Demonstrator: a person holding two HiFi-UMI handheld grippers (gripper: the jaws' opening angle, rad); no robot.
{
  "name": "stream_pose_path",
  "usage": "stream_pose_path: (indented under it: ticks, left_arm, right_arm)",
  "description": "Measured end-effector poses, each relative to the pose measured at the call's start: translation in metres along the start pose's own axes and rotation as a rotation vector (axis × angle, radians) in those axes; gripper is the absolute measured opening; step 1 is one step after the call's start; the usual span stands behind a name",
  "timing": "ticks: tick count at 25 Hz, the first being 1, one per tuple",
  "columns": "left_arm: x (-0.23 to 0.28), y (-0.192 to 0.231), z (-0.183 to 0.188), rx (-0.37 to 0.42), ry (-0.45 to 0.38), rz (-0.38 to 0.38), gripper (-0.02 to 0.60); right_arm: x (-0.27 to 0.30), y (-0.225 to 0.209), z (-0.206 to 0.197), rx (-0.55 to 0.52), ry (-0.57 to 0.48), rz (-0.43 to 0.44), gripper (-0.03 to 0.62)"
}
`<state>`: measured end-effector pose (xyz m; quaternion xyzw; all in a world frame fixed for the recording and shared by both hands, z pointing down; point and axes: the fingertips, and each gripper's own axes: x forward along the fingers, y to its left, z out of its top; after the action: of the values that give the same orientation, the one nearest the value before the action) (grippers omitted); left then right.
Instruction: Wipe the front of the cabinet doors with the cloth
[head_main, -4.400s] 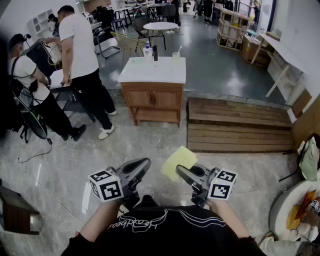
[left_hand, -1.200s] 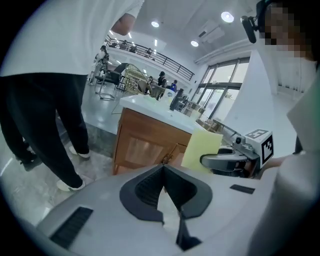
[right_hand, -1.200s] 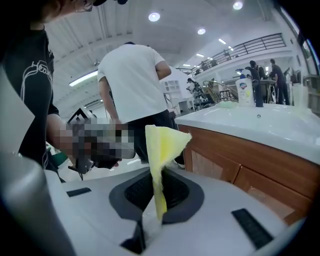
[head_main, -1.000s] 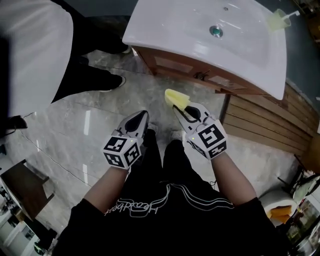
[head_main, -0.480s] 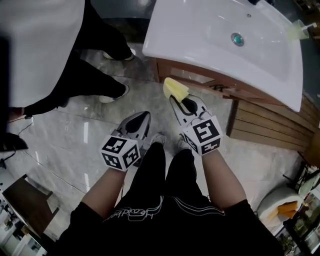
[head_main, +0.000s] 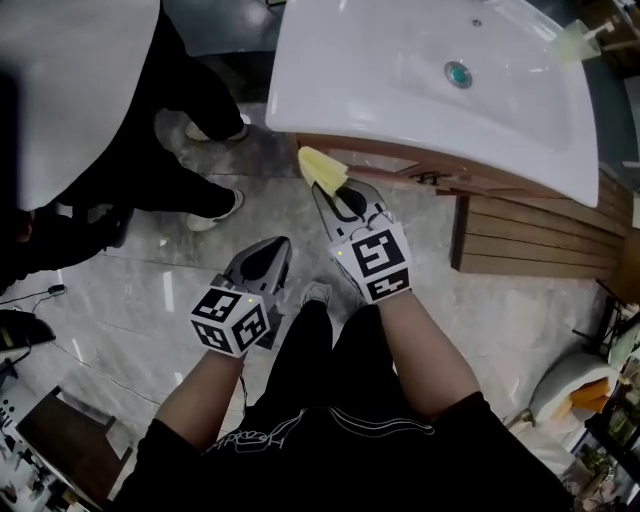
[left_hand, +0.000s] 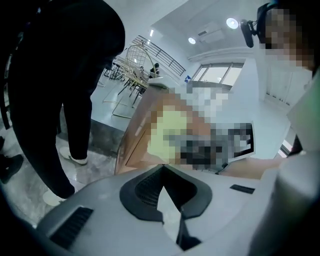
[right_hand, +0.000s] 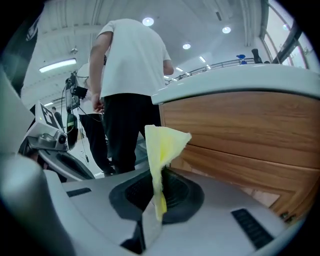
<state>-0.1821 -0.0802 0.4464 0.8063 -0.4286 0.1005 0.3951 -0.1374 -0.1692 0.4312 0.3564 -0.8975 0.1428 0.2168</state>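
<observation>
Cloth (head_main: 322, 167) first: yellow, nipped in a narrow fold by the right claw, standing up past its tips.

Far to the left of both claws: a bystander's dark trouser legs (head_main: 190, 110), close to the cabinet's left corner.

Next, left claw (head_main: 276, 246): pressed together on nothing, held low and well behind the right one, pointing down at the floor (head_main: 150, 260).

Then right claw (head_main: 326, 192): clamped on the cloth, raised ahead, tips aimed at the cabinet door (right_hand: 240, 135). Cloth just beside the wood, ahead of the tips and under the overhanging rim of the white basin (head_main: 330, 110); touching or not, cannot tell. Judged to be at the very start of the wiping.

Further right of that claw: the rest of the wood front, then a slatted wooden platform (head_main: 520, 240).

Possible trouble from here:
- Slipping out of the pinch once dragged across the wood, given so thin a fold between the jaws.
- Folding back under pressure, leaving hard tips to scrape the door.
- Wiping with one corner only, missing most of the front.
- Knocking the basin rim on an upward stroke.
- Bumping the bystander's legs on a sweep to the left.
</observation>
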Motion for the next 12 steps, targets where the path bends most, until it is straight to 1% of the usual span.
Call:
stream_pose_path:
  ticks: [4, 9, 12]
  left_arm:
    - [0.003, 0.001, 0.004, -0.001, -0.008, -0.011, 0.006]
    - [0.003, 0.006, 0.002, -0.01, -0.006, -0.008, 0.006]
    - [0.002, 0.01, 0.002, -0.008, -0.002, -0.002, 0.006]
  right_arm:
    - [0.01, 0.003, -0.002, -0.009, -0.005, -0.013, 0.041]
    - [0.019, -0.002, -0.014, -0.026, 0.014, -0.054, 0.041]
    - [0.025, -0.003, -0.01, -0.021, -0.001, -0.06, 0.041]
